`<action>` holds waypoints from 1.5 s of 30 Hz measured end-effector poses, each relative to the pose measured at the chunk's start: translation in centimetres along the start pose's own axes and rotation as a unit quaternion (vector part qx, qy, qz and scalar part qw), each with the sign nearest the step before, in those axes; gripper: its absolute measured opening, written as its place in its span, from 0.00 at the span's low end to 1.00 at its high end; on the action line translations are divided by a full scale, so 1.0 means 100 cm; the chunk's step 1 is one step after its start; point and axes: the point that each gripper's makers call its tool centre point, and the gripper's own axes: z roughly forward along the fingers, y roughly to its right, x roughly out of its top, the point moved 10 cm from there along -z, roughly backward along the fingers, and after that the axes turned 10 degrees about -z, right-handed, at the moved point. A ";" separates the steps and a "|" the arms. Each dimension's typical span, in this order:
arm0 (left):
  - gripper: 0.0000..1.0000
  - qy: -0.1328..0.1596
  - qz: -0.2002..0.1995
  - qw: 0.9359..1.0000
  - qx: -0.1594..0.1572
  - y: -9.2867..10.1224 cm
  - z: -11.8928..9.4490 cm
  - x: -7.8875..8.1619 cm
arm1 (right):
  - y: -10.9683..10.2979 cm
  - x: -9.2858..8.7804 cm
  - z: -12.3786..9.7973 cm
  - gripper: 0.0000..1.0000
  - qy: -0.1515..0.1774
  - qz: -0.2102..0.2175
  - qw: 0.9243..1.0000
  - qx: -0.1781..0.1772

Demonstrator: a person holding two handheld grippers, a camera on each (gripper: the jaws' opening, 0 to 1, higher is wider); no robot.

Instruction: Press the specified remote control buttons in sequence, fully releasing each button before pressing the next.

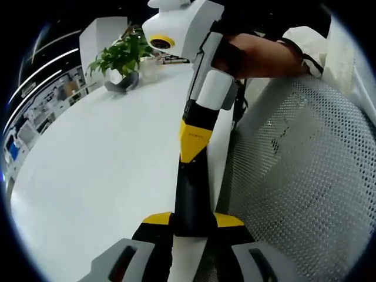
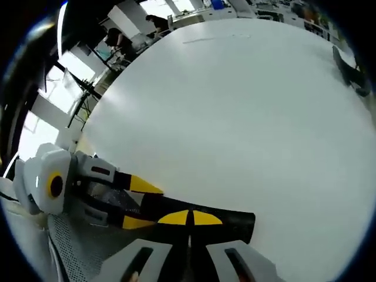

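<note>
Hovering right at the near edge of the broad white table, both tools are on one thing: the slim black bar-shaped remote control.

In the left gripper view, the left gripper has its yellow-tipped fingers clamped on either side of the remote's near end. The long axis runs straight away from those fingers, out along the table edge. To the right of it is a grey perforated mesh seat. A leafy green plant in a dark pot sits far off at the back of the table.

Down from the far side comes the right gripper. Its yellow fingers are brought together into one point and planted on the remote's upper face, well up the body from the held end.

The right gripper view says the same. The right gripper has no gap at its tips and sits on the black remote, which lies crosswise under it. The left gripper holds the remote's left end.

So the pressing tip meets the remote square-on, across its length, while the other tool steadies it. I'd judge this a press in hand, or the tip just resting on the face. I can't make out any buttons from here, so which one is under the tip is anyone's guess. To reach another button, the tip would have to lift clear and then travel along that long axis.
</note>
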 end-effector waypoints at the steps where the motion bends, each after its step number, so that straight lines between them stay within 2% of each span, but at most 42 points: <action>1: 0.25 0.000 0.000 1.000 0.000 0.000 0.000 0.000 | -0.001 0.000 0.000 0.00 -0.001 0.000 1.000 0.002; 7: 0.25 0.002 -0.017 1.000 0.008 -0.005 -0.002 -0.001 | -0.002 0.000 0.000 0.00 -0.003 0.005 1.000 0.010; 18: 0.25 0.008 -0.015 1.000 0.010 -0.005 -0.001 -0.001 | -0.002 0.002 0.005 0.00 -0.001 -0.010 1.000 0.012; 21: 0.25 0.008 -0.015 1.000 0.010 -0.005 -0.001 -0.001 | -0.002 0.000 0.008 0.00 -0.015 -0.018 1.000 0.002; 26: 0.25 0.009 -0.015 1.000 0.010 -0.005 0.000 -0.001 | -0.002 0.001 0.007 0.00 -0.010 -0.017 1.000 0.006; 42: 0.25 0.011 -0.015 1.000 0.011 -0.005 0.000 -0.001 | 0.002 -0.002 0.008 0.00 0.003 0.019 1.000 0.021; 45: 0.25 0.010 -0.015 1.000 0.012 -0.005 0.000 -0.001 | 0.002 -0.001 0.008 0.00 0.003 0.014 1.000 0.021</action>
